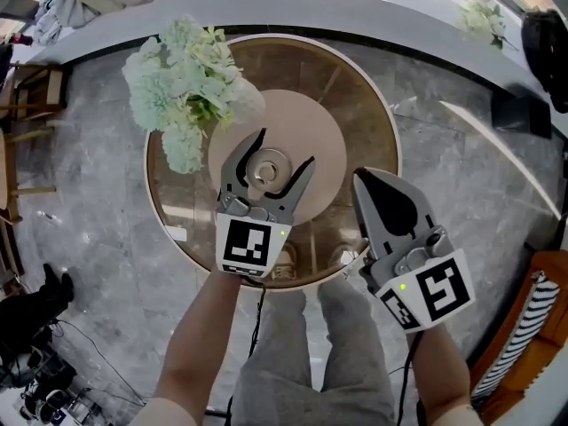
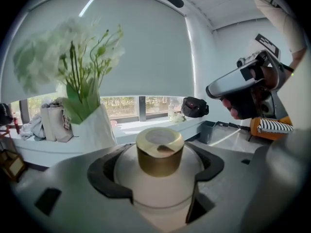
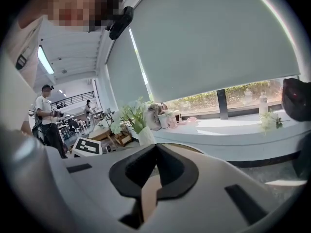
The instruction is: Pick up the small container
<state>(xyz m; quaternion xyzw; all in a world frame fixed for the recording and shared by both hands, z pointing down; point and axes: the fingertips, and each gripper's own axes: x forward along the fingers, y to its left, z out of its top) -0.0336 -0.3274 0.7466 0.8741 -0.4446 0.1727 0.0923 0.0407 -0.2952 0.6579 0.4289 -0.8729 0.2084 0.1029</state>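
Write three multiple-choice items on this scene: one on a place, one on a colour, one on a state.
1. Where is the small container?
A. on the floor
B. between the jaws of the left tongs
C. on the window ledge

2. What colour is the container's side?
A. red
B. blue
C. gold

3. How do the right tongs stand?
A. jaws together, holding nothing
B. jaws wide apart
C. clamped on a vase

Answers:
1 B: the left gripper view shows the container between the two open jaws.
2 C: its wall shows a dull gold in that same view.
3 A: the right gripper view shows the jaw tips meeting with nothing between them.
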